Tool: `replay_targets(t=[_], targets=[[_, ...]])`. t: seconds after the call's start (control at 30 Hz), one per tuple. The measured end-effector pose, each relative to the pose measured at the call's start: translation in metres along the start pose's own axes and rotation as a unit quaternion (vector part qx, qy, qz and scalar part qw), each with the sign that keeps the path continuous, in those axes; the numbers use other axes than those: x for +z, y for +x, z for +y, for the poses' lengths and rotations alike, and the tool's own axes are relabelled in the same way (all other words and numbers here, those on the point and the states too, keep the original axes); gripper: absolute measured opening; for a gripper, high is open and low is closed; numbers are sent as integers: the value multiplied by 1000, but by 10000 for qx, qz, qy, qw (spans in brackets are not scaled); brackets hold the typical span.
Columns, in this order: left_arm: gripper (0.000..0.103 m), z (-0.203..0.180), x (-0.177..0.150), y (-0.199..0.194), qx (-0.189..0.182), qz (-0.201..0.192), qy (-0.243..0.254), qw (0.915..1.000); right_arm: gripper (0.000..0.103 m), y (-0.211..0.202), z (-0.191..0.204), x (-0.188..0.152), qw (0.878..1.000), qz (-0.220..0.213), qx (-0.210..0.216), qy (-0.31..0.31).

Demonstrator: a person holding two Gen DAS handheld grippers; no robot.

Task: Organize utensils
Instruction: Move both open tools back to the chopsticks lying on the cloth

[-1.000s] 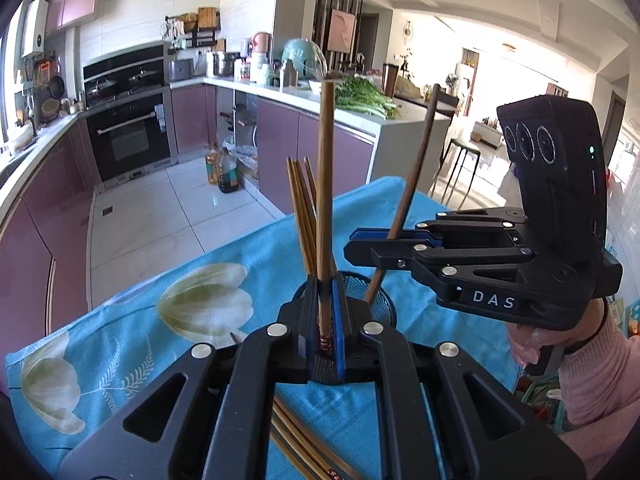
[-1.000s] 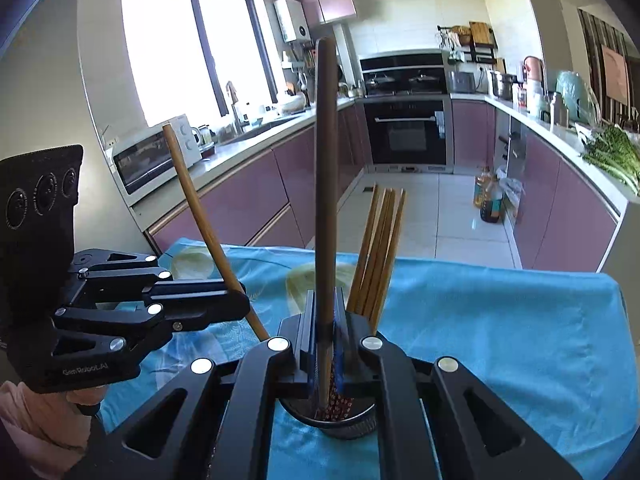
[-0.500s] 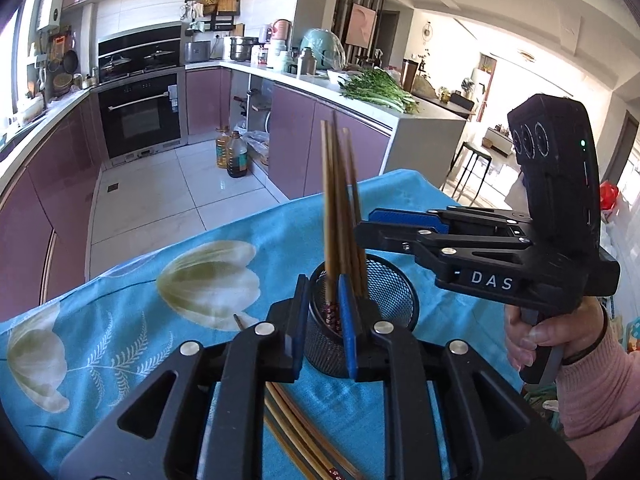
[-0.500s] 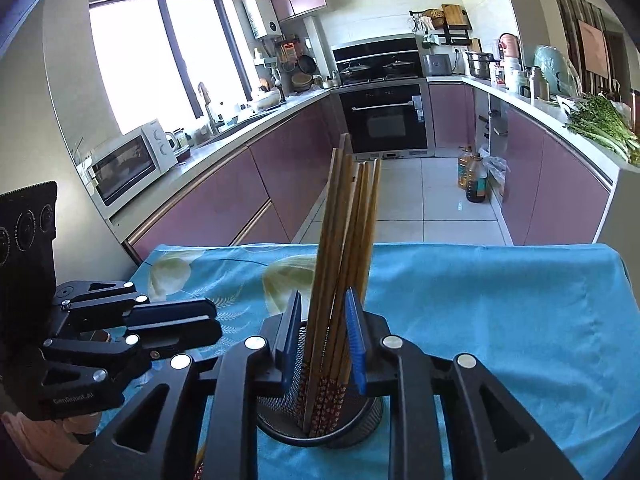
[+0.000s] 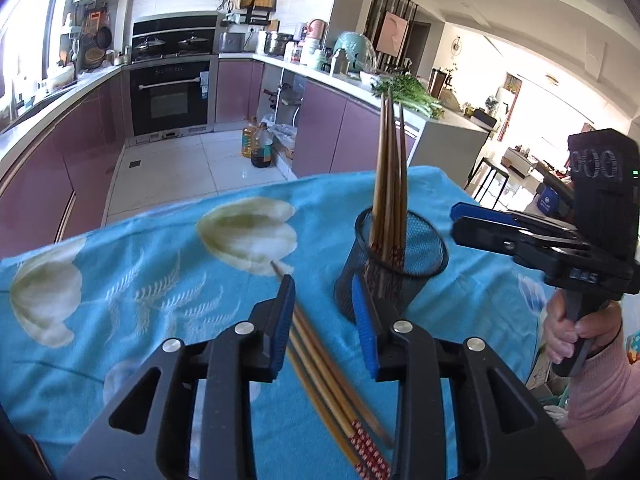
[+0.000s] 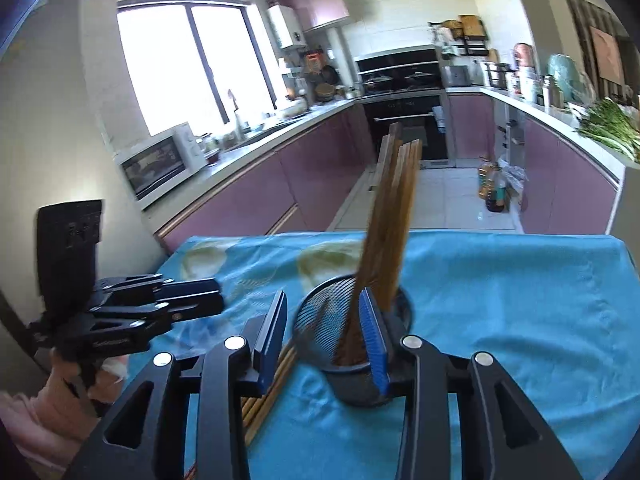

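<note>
In a purple-cabinet kitchen, our bench point(image 5: 120, 280) wears a blue tulip cloth, and on it the black mesh holder point(image 5: 400, 256) stands with a bunch of chopsticks point(image 5: 390, 184) upright inside, while more loose chopsticks point(image 5: 328, 384) lie flat on the cloth just beside it. Our left claw point(image 5: 326, 314) hangs spread and empty over the loose ones, and our right claw point(image 6: 324, 334) is spread and empty too, close around the holder. We judge the light holder could tip if a finger clips its rim, and the loose sticks may roll or cross when pinched.
</note>
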State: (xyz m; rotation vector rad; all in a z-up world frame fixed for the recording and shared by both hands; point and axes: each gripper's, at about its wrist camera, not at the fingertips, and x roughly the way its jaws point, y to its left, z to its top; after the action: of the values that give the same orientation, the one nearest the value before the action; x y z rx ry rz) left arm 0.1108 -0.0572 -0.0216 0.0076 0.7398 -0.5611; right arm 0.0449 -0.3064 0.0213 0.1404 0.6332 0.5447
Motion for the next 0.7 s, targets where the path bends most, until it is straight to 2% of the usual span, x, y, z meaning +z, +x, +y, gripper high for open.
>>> replay_targets(t=[0.2,0.27,0.37,0.5,0.7], targets=[[34,12,-44,10,65,469,-266,9985,37,31,30,-39,9967,720,347,-175],[34,15,-59,16,118,634,-325,9974,37,46,35,-52,9942,999,380,-91],[34,18,-77,24,7,853,-510,9950,37,65,40,-67,9910,1295,338,-66],[34,20,-92,28,-43,984,-587,9934,33,79,40,-76,9885,1496,214,10],[35,11,-97,30,-48,1032,-510,9933,32,85,45,-79,9877,1560,25,-75]])
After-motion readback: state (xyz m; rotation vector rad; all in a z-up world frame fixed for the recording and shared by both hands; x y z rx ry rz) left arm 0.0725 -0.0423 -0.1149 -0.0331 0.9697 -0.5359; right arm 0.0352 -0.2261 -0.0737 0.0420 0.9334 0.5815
